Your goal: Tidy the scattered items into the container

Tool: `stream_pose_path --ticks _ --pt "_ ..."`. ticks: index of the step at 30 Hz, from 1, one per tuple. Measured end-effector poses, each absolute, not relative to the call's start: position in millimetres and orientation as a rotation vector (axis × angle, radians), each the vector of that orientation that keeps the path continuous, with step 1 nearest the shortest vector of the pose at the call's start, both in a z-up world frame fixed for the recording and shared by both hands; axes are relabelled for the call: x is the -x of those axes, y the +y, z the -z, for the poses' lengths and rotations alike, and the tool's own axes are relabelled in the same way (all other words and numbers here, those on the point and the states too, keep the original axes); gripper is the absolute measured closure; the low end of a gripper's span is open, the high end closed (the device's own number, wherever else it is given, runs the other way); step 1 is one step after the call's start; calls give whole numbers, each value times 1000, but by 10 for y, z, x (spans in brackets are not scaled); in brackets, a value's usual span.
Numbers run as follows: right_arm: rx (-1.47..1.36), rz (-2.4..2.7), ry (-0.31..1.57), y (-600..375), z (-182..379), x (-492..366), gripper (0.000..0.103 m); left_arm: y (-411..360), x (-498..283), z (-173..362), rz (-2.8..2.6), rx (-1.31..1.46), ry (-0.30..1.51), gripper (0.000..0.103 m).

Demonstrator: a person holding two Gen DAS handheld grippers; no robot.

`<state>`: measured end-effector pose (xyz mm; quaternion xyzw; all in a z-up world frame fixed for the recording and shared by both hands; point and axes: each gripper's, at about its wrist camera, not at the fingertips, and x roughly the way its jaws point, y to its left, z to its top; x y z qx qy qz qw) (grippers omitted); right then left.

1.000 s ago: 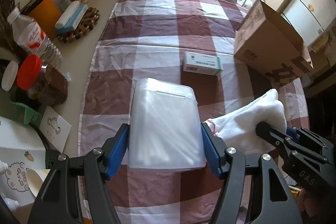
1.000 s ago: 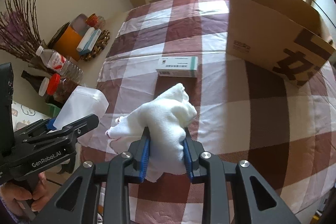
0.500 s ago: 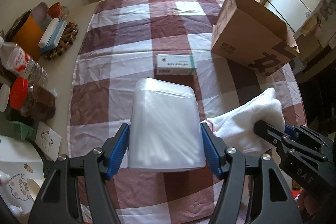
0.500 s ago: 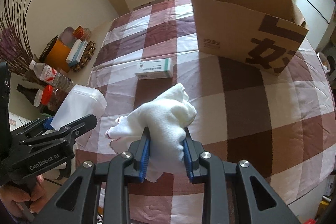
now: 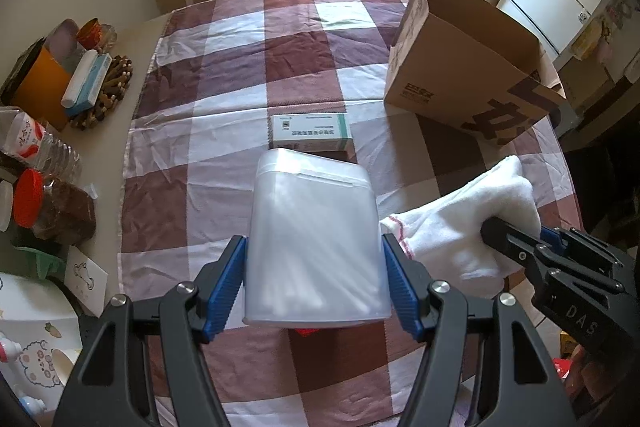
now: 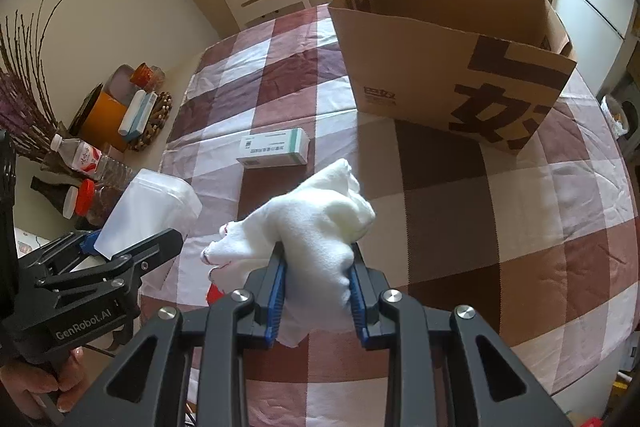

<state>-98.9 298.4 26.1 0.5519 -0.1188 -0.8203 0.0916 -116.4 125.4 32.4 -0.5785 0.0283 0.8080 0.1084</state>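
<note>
So both hands are loaded right now: the left gripper (image 5: pixel 314 283) has its blue pads clamped on either side of a translucent white plastic container (image 5: pixel 314 243) that looks full of cotton swabs, jaws about halfway apart because the thing is chunky, and it's held up off the checkered tablecloth (image 5: pixel 224 115). The right gripper (image 6: pixel 318 287) is squeezed nearly closed on a bunched-up white cloth (image 6: pixel 316 223), which pokes out above the pads and flops off to the left. A small white and green carton (image 6: pixel 274 149) lies flat on the cloth-covered table, just beyond both held items. The open cardboard box (image 6: pixel 432 67) sits upright further back to the right, well apart from both grippers. Bottles and jars crowd the left edge of the table.
</note>
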Motion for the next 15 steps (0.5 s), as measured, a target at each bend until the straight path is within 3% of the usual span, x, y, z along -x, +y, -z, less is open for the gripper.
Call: stream_pose_path --ticks 15 --pt "-1661 2490 -417 3404 -246 939 75 1803 1194 -270 -2292 1672 174 36"
